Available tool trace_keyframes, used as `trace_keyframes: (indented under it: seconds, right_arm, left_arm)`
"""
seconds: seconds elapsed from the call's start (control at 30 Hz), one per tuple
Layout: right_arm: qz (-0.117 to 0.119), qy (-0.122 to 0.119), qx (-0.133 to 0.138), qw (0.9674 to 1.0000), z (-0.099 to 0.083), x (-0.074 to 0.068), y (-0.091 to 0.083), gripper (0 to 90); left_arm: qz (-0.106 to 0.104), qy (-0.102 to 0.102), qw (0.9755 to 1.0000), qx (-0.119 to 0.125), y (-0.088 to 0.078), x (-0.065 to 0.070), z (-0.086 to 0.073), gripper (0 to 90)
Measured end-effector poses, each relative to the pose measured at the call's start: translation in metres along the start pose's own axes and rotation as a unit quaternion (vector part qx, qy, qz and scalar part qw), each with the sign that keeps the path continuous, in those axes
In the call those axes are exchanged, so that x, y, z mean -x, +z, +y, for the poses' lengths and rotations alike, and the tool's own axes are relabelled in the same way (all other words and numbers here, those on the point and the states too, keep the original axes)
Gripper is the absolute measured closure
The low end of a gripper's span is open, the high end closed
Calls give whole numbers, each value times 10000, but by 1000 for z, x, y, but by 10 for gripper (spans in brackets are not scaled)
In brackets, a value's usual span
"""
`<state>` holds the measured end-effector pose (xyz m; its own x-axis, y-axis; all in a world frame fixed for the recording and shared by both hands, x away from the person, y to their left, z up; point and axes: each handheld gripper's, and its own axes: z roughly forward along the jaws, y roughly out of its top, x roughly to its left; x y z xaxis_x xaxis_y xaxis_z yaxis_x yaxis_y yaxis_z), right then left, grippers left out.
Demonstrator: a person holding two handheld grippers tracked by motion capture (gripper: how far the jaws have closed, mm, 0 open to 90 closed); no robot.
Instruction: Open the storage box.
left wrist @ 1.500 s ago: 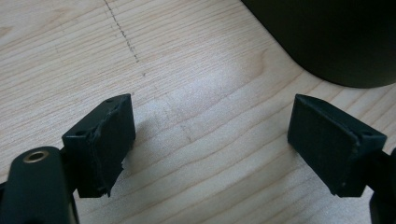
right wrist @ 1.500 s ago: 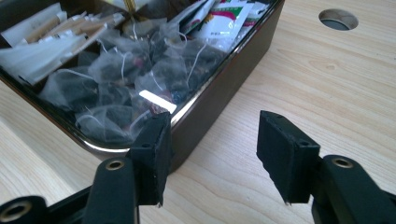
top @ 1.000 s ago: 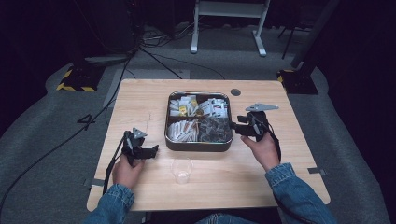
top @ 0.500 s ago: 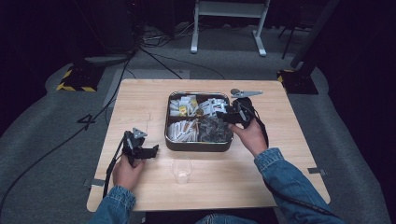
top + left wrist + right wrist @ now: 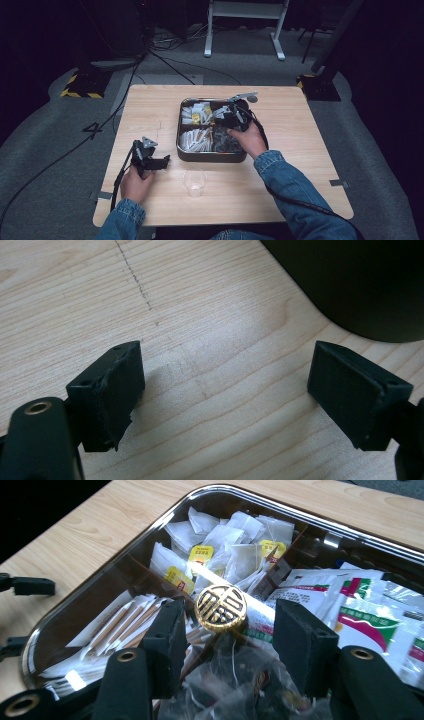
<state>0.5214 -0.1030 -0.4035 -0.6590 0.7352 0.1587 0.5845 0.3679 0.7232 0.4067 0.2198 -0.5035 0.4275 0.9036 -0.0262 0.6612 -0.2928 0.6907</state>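
A dark metal box (image 5: 181,137) of tea bags and sachets stands mid-table under a clear lid with a gold knob (image 5: 220,607). My right gripper (image 5: 220,114) hovers over the box's middle. In the right gripper view, the right gripper (image 5: 227,617) is open, its jaws standing on either side of the knob with a gap on the right side. My left gripper (image 5: 163,161) rests low over the table, left of the box's near corner. The left gripper (image 5: 225,385) is open, with bare wood between its pads.
A clear plastic cup (image 5: 194,181) stands near the front edge, between the two forearms. The box's dark wall (image 5: 360,285) rises close ahead of the left gripper. Bare wooden tabletop (image 5: 300,150) lies right of the box. Cables and stand legs (image 5: 280,52) lie on the floor beyond.
My right gripper has moved leftward from the box's right edge to over its middle, with the jaws staying open. The left hand has stayed put.
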Motion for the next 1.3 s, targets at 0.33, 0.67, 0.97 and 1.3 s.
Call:
trace_keyframes:
  seconds: [0.33,0.67,0.97,1.3]
  right_arm:
    - [-286,-367,-286,9985,2,-12,31,467]
    - [-533,-400,-457,9967,2,-15,44,563]
    - [-708,-416,-370,9959,-1,-20,46,575]
    - [-675,-464,-295,9962,-2,-20,46,581]
  left_arm:
    - [-7,4,10000,-2,0,0,0,156]
    - [-9,8,10000,-3,0,0,0,156]
    - [-11,7,10000,-2,0,0,0,156]
    - [-10,9,10000,-2,0,0,0,156]
